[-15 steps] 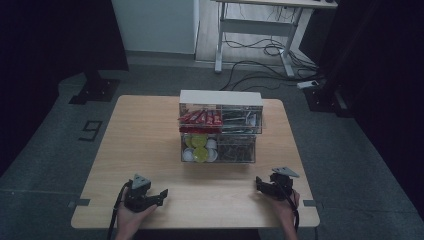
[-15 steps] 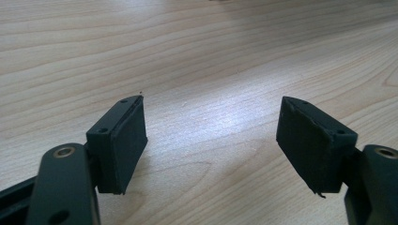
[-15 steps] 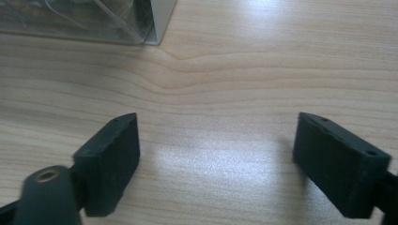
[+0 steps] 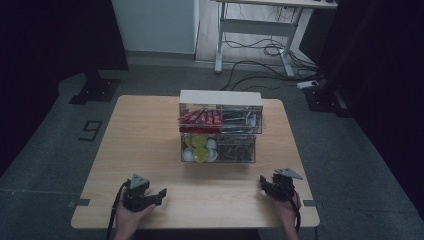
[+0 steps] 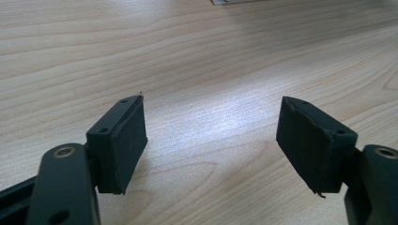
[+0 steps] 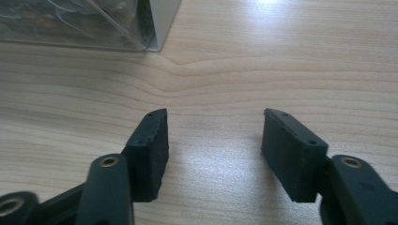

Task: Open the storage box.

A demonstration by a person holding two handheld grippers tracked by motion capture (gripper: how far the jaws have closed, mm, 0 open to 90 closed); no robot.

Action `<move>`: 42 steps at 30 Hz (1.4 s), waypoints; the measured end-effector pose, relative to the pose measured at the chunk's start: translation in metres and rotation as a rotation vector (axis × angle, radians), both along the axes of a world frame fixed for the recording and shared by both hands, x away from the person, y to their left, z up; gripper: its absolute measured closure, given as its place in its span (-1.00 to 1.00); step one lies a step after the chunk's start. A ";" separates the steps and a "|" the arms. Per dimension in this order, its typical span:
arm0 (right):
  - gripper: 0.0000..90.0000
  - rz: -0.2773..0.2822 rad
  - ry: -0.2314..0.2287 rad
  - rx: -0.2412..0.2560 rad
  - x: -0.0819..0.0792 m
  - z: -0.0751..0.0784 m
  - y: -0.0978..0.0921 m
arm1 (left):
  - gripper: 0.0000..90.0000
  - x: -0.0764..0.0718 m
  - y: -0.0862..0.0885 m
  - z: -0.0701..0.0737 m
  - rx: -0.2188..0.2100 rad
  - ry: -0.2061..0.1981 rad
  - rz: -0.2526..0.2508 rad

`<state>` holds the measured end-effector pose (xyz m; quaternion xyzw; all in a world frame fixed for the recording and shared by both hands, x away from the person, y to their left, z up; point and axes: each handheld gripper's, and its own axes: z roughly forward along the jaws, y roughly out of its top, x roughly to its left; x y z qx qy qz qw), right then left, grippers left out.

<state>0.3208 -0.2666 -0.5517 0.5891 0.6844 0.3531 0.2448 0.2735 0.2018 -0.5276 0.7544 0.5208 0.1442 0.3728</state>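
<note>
Centrally, a clear two-tier plastic organiser box [image 4: 220, 127] stood on the pale wood-grain table [image 4: 145, 145], holding red packets [image 4: 200, 119] above and yellow-green round capsules [image 4: 199, 148] below. Left gripper [image 4: 159, 194] and right gripper [image 4: 263, 182] rested near the front edge, well apart from it; matte black pads [image 5: 126, 140] were spread wide, empty.

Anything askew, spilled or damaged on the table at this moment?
Nothing spilled or toppled. The clear organizer stands upright mid-table, its compartments filled. Both grippers rest open and empty near the front edge, left gripper and right gripper. One small oddity: the left gripper's pad has a frayed, chipped lower edge.
</note>
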 end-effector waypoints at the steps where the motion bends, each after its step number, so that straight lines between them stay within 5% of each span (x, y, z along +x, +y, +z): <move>1: 0.02 0.005 -0.009 0.008 -0.001 0.001 0.000 | -0.44 0.000 0.000 0.000 -0.003 -0.001 0.001; 23: 0.96 0.077 -0.148 0.118 -0.020 0.029 0.002 | -0.45 -0.001 0.004 0.004 -0.016 -0.007 0.005; 30: 0.99 0.092 -0.196 0.125 -0.025 0.040 0.007 | -0.45 0.000 0.002 0.002 -0.014 -0.001 0.004; 42: 0.99 0.149 -0.202 0.109 -0.023 0.050 0.024 | -0.45 0.000 0.003 0.002 -0.020 0.000 0.009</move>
